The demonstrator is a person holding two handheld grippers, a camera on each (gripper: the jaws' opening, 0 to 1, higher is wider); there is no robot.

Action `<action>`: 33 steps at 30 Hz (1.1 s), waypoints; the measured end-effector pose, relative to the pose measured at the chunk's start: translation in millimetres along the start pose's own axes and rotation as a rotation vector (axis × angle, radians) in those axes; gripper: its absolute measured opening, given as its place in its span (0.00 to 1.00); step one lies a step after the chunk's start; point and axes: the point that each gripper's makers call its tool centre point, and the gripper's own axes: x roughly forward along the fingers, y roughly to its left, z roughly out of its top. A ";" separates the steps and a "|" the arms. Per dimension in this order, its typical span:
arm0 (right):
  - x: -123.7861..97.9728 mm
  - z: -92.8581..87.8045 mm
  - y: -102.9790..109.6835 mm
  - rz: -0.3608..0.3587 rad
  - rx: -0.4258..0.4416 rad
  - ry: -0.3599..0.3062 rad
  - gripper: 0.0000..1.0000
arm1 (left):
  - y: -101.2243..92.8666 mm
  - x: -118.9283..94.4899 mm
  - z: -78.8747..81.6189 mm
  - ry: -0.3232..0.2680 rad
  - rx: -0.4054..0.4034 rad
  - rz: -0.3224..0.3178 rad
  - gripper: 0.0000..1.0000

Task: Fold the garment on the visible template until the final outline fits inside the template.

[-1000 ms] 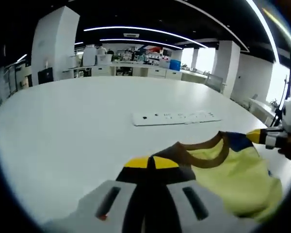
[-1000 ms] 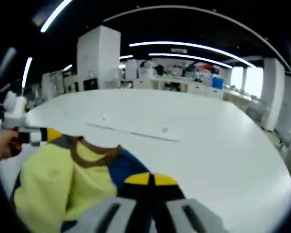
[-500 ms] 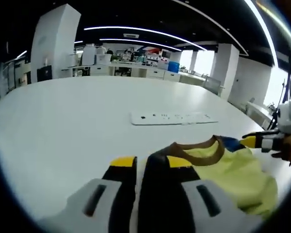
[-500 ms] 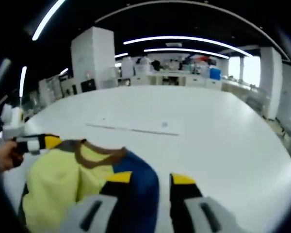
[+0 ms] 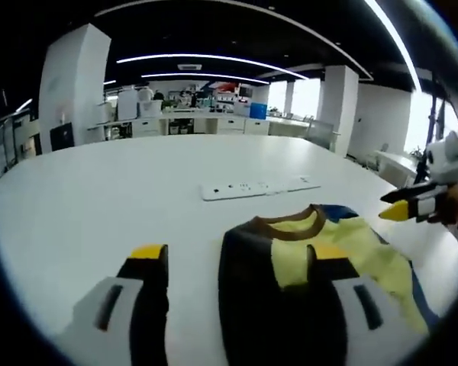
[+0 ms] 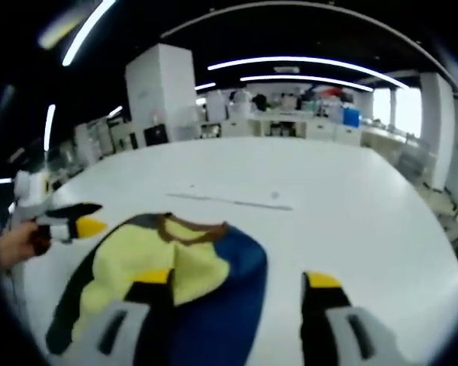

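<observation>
Soft cloth garment (image 5: 343,248), smooth matt table (image 5: 99,198)

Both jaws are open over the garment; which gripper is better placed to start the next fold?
Roughly even, leaning left: the left gripper hangs over the garment's dark shoulder near the collar, the right gripper over its blue side.

In the left gripper view, the garment (image 5: 343,244) runs off the lower right edge, and its near part is hidden behind that gripper's right finger. In the right gripper view, its lower hem is cut off at the bottom and partly covered by the left finger. No template outline can be made out on the tabletop (image 5: 99,191). The long white strip (image 5: 259,187) carries marks too small to read. The distant shelves (image 6: 290,114) are blurred.
</observation>
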 end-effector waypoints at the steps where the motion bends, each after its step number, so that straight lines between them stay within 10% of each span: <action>1: -5.2 -1.5 1.8 0.004 -0.002 -0.001 0.66 | -0.1 -4.9 -1.9 0.002 0.005 -0.007 0.73; 33: -95.3 -109.5 97.2 0.175 -0.152 0.164 0.64 | -79.1 -144.4 -69.2 0.111 0.079 -0.230 0.67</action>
